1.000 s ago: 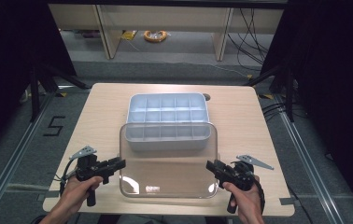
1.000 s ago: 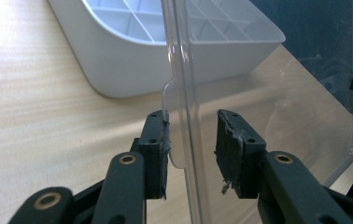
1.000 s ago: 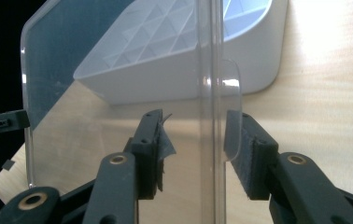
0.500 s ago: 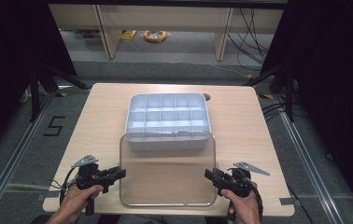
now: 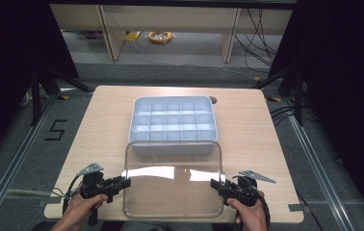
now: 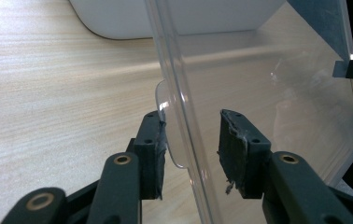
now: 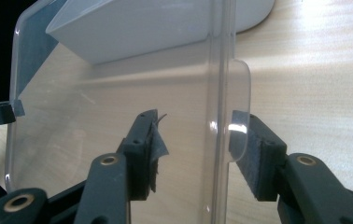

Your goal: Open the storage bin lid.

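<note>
From above, a clear lid point(image 5: 173, 180) lies flat on the table's point(image 5: 98, 120) near edge, its long axis crosswise between the left gripper point(image 5: 122, 183) and right gripper point(image 5: 217, 185), against an empty compartment tray point(image 5: 173, 122). Each gripper view shows the jaws just opened, straddling the lid's side tab, pads released.

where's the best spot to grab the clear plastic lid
Grip the clear plastic lid by the small rounded tabs on its two short side edges, one gripper from each side. The tabs stick out past the upright rim, giving the pads a thin flat piece to pinch. The left gripper and right gripper already straddle those edges, jaws just opening.
</note>
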`<state>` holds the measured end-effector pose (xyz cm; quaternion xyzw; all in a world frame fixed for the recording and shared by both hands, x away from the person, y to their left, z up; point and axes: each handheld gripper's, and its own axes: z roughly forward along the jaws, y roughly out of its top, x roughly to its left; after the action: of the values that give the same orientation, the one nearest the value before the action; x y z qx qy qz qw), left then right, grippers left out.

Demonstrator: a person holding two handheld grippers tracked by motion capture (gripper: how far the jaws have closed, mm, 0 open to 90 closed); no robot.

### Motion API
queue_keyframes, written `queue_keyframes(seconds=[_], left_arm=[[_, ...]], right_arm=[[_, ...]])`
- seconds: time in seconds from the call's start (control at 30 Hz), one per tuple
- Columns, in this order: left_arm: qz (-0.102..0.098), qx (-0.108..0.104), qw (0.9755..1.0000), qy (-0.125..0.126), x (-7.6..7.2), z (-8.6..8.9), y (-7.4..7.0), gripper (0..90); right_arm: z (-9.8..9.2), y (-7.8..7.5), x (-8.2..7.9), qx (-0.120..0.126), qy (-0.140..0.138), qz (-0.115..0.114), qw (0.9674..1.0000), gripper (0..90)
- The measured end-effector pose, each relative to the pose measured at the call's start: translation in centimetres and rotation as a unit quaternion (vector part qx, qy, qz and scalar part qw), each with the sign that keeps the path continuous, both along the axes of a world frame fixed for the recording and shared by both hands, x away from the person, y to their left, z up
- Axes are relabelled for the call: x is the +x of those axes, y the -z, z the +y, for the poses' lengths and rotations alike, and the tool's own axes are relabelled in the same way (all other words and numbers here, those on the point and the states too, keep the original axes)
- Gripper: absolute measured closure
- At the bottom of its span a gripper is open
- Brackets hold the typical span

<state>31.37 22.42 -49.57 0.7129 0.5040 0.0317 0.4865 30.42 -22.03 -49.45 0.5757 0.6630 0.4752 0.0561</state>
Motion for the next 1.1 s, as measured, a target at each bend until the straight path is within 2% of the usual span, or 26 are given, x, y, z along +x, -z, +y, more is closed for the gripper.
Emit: queue_keyframes(seconds=[0.03, 0.07, 0.1, 0.17, 0.23, 0.27, 0.3, 0.37, 0.4, 0.57, 0.63, 0.77, 0.87, 1.1], left_arm=[[-0.003, -0.003, 1.0000, -0.005, -0.1, -0.1, 0.1, 60.1], [0.001, -0.004, 1.0000, 0.001, -0.1, 0.0, 0.2, 60.0], [0.005, -0.003, 1.0000, 0.003, -0.1, 0.0, 0.3, 59.8], [0.012, 0.000, 0.9999, 0.004, -0.2, -0.1, 0.5, 59.0], [0.016, 0.003, 0.9999, 0.006, -0.2, -0.2, 0.6, 58.2], [0.018, 0.005, 0.9998, 0.005, -0.3, -0.2, 0.7, 57.9], [0.020, 0.005, 0.9998, 0.006, -0.3, -0.2, 0.7, 57.8], [0.019, 0.005, 0.9998, 0.008, -0.3, -0.2, 0.7, 57.9], [0.018, 0.007, 0.9998, 0.009, -0.4, -0.2, 0.7, 57.8], [0.020, 0.016, 0.9995, 0.017, -0.5, -0.4, 0.8, 56.9], [0.022, 0.017, 0.9995, 0.018, -0.6, -0.5, 0.9, 56.6], [0.027, 0.017, 0.9993, 0.021, -0.6, -0.5, 1.0, 56.4], [0.029, 0.017, 0.9993, 0.019, -0.6, -0.5, 1.0, 56.4], [0.030, 0.020, 0.9991, 0.021, -0.6, -0.6, 1.2, 55.4]], right_arm=[[0.0, 0.0, 0.0, 0.000, 0.000, 0.001, 1.0000, 52.6], [0.0, 0.0, -0.1, -0.001, -0.004, 0.004, 1.0000, 52.6], [0.2, -0.2, -0.4, 0.012, 0.004, 0.022, 0.9997, 52.5], [0.0, 0.2, -0.3, -0.001, -0.003, 0.006, 1.0000, 52.1], [0.4, 0.0, -0.6, 0.011, 0.008, 0.032, 0.9994, 51.3], [0.2, 0.3, -0.4, -0.009, 0.001, 0.014, 0.9999, 51.0], [0.4, 0.1, -0.7, 0.011, 0.007, 0.039, 0.9992, 51.0], [0.4, 0.4, -0.6, 0.008, 0.007, 0.035, 0.9993, 51.0], [0.1, 0.6, -0.5, -0.006, -0.002, 0.021, 0.9998, 50.9], [0.0, 0.7, -0.7, -0.010, -0.003, 0.020, 0.9998, 50.5], [0.0, 0.6, -0.9, -0.008, -0.003, 0.028, 0.9996, 50.1], [0.1, 0.8, -0.9, -0.015, -0.002, 0.025, 0.9996, 49.3], [0.1, 0.8, -0.9, -0.012, -0.002, 0.034, 0.9993, 48.9], [0.1, 1.0, -0.8, -0.019, -0.003, 0.033, 0.9993, 48.2]])
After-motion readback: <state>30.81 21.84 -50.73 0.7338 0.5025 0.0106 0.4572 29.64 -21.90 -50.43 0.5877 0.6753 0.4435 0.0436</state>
